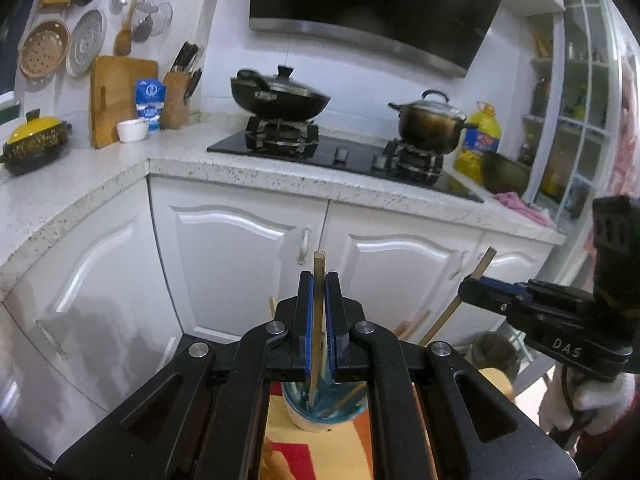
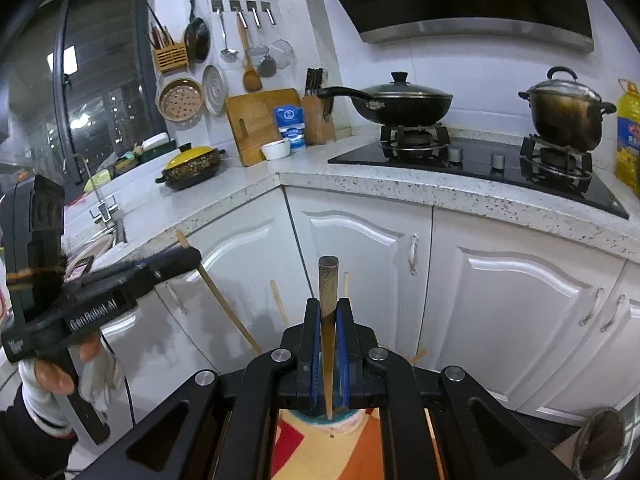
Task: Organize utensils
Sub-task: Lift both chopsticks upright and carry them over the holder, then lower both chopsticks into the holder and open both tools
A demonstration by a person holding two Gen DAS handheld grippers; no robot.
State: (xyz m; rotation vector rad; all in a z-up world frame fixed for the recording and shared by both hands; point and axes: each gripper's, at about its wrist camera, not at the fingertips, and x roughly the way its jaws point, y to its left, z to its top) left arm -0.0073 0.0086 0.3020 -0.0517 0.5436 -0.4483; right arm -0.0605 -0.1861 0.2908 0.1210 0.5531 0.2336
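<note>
Two grippers each hold one chopstick over the same cup. The left gripper (image 1: 319, 280) has its blue pads pressed nearly together on a pale square-ended chopstick (image 1: 319, 300), which stands almost upright with its lower tip inside the teal-lined cup (image 1: 308, 420) directly beneath. The right gripper (image 2: 329, 308) is likewise clamped almost shut on a darker, round-ended chopstick (image 2: 328, 292), upright too, its pointed tip hanging at the cup's mouth (image 2: 352, 420).

Both sticks look ready to be dropped in. To do that well, I would keep each shaft vertical and centred over the opening, lower until the tip is well below the rim, then ease the pads apart gently so the stick slides down without bouncing out. Releasing one at a time seems safer, since the two tools sit close together and a bumped cup might tip.

Inside the cup, the left wrist view shows at least one other pale stick leaning against the wall; how many in all I cannot tell. It stands on an orange and red patterned surface (image 1: 320, 456).

Beyond, on the hob (image 2: 472, 164), a lidded black wok (image 2: 404, 104) and a lidded steel pot (image 2: 566, 116) sit closed, contents hidden. A yellow-lidded casserole (image 2: 192, 166) and a small white bowl (image 2: 276, 149) rest on the speckled countertop (image 2: 400, 188).
</note>
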